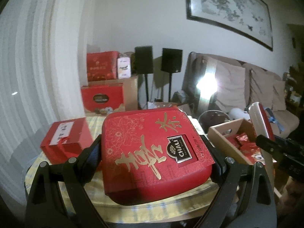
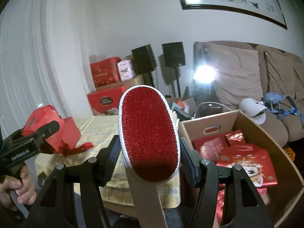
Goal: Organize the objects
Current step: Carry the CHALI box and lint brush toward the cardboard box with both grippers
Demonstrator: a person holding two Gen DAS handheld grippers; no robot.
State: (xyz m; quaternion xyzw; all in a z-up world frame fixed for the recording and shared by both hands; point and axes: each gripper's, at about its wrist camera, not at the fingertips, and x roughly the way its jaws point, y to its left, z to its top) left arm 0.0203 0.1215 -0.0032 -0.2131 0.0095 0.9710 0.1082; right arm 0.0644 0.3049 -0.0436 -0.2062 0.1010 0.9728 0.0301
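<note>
Left gripper (image 1: 157, 152) tips slightly down, jaws clamped on the red tea box (image 1: 153, 152) held above the table. Right gripper (image 2: 149, 152) pinches the lint brush (image 2: 148, 133); just right of it, the cardboard box (image 2: 266, 133) holds red packets (image 2: 245, 163).

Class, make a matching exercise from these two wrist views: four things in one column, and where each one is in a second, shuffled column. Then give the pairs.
Things:
1. tea tin
2. lint brush
3. carton
4. painting

Places:
A. on the wall
B. between the left jaws
C. right of the table, holding red packets
D. between the right jaws

Pairs: 1-B, 2-D, 3-C, 4-A
</note>
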